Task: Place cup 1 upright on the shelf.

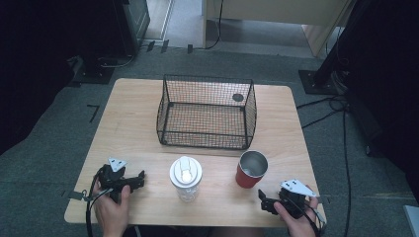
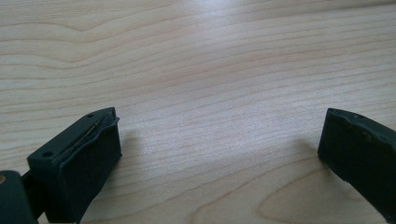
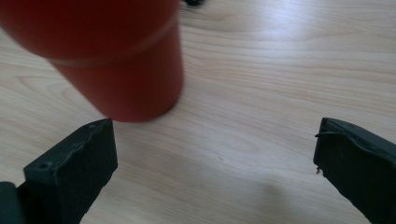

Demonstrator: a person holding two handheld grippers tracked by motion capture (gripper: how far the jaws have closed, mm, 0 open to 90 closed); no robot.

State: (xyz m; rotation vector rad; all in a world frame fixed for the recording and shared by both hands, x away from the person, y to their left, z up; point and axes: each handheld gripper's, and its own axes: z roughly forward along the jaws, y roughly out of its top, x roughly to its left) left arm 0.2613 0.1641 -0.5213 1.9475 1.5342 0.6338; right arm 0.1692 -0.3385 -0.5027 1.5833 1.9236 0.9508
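Observation:
A red cup with a silvery inside stands upright at the front right of the wooden table. A clear bottle with a white lid stands left of it at the front middle. A black wire basket sits behind them, with nothing in it. My left gripper rests low at the front left, open, with bare wood between its jaws. My right gripper is at the front right, open, just short of the red cup, which stands ahead and left of its jaws.
A small dark round mark lies on the table behind the basket. Cables and dark stands are on the grey floor around the table. Bare wood stretches along the table's left side.

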